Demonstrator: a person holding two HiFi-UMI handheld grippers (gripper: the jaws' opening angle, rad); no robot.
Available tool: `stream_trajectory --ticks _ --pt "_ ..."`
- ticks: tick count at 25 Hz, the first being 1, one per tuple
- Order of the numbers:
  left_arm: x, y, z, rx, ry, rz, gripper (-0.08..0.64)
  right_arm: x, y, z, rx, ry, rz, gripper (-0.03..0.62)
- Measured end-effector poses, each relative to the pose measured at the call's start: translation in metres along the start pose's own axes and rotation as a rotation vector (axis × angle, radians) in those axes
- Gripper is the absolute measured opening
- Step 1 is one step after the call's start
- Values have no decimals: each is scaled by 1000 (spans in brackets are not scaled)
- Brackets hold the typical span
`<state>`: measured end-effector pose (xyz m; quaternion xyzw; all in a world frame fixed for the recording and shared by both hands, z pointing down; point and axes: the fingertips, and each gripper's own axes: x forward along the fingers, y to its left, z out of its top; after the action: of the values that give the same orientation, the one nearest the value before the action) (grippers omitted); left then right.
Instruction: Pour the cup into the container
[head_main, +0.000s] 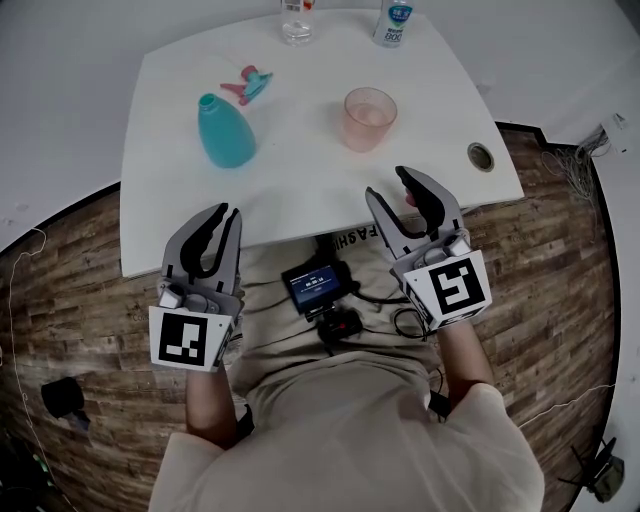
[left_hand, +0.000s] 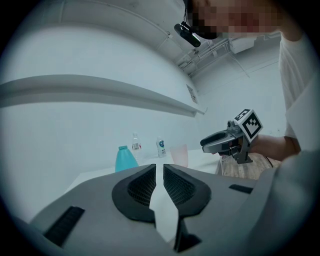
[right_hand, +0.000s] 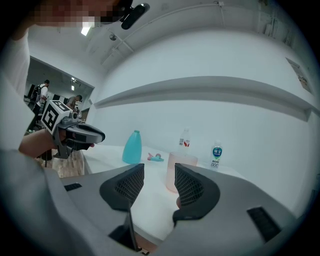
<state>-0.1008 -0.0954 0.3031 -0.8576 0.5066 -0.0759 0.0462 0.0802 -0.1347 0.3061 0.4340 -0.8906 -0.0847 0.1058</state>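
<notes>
While both grippers hover at the near edge of the white table (head_main: 300, 175), neither holds anything. Left gripper (head_main: 222, 212): jaws pressed together, empty. Right gripper (head_main: 390, 185): jaws slightly spread, nothing between them, aimed toward the pink cup (head_main: 370, 118). Cup upright mid-table, apart from the tips. Teal bottle (head_main: 224, 132) stands to the cup's left, apart from it. Pink-and-teal spray nozzle (head_main: 248, 84) lies beyond the bottle.
</notes>
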Motion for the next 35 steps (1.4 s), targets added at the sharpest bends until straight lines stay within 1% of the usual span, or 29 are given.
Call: stream_trajectory --ticks 3,5,10,15,20,24,27,31,35 --pt "-2 3 3 19 -13 1 40 1 -7 6 -4 -11 -9 184" --pt "-3 4 4 15 -12 6 40 1 -9 7 -7 -11 -6 184" --pt "-4 7 4 15 -8 13 40 3 -17 8 6 -9 16 186" --pt "-3 11 2 35 -9 14 40 10 -29 8 15 9 36 192" --pt "-2 11 -1 19 -3 15 40 20 -38 5 21 39 75 230" --pt "-1 12 -2 23 0 13 40 33 -48 0 24 69 99 270" --pt "0 12 -3 -3 10 16 40 44 -55 -5 27 93 122 301" --pt "1 12 -4 -11 13 15 40 58 -60 -9 39 118 185 339" --pt "2 12 -6 -16 13 11 40 69 -63 -13 20 139 239 353"
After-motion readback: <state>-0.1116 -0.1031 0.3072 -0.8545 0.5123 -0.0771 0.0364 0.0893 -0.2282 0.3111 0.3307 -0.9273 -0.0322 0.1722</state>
